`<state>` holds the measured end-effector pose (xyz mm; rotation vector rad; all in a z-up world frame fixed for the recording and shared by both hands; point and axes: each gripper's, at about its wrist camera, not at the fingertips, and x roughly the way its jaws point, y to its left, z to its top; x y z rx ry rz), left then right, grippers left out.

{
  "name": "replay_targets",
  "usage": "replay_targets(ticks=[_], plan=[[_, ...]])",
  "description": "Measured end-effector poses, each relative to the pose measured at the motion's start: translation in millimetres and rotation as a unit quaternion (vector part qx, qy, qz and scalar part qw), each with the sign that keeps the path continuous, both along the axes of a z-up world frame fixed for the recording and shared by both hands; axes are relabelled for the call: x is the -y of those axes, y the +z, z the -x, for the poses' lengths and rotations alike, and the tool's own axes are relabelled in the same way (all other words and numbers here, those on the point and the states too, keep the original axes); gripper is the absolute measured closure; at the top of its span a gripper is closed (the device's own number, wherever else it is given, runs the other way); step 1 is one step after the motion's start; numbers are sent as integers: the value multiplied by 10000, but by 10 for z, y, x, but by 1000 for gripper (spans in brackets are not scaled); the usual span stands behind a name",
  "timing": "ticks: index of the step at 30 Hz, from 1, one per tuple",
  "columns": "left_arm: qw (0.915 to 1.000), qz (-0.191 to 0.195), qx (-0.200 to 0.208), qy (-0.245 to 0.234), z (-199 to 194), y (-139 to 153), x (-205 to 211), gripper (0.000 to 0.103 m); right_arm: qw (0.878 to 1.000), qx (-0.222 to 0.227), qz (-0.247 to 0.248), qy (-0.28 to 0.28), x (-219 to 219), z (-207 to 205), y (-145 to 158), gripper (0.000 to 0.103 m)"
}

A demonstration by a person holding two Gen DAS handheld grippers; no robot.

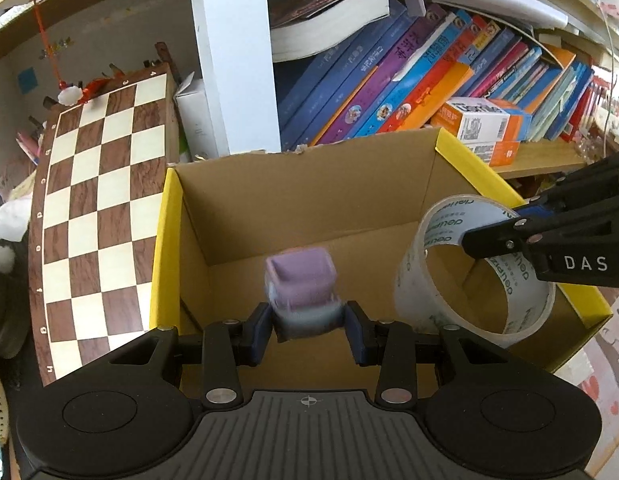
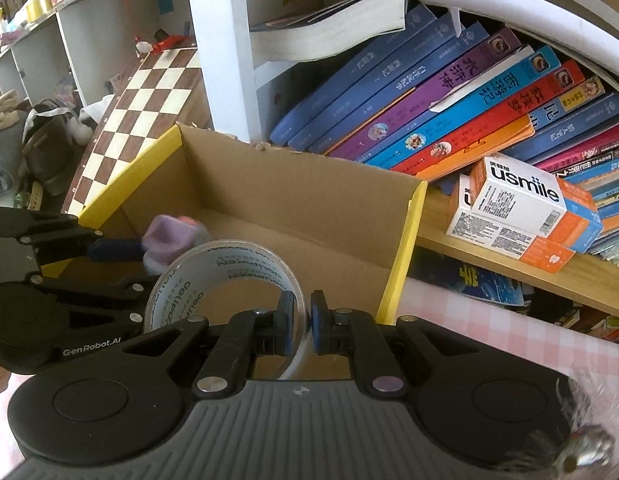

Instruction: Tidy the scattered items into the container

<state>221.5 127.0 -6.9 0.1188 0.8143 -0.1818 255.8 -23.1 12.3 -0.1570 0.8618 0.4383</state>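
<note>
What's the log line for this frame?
left hand-held gripper: releasing purple toy | right hand-held gripper: holds tape roll | both over cardboard box

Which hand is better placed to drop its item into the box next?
Left. Its tongs hold the purple toy over the cardboard box floor; the right tongs hold the tape roll nearer the box's edge.
</note>
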Motion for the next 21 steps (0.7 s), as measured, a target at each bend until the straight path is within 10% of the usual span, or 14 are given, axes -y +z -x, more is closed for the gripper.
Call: replay_targets(ticks=[21], plan=[[9982,163,578,-4,217,257,17,57,10000,-19,15,60,-33,38,28,94]])
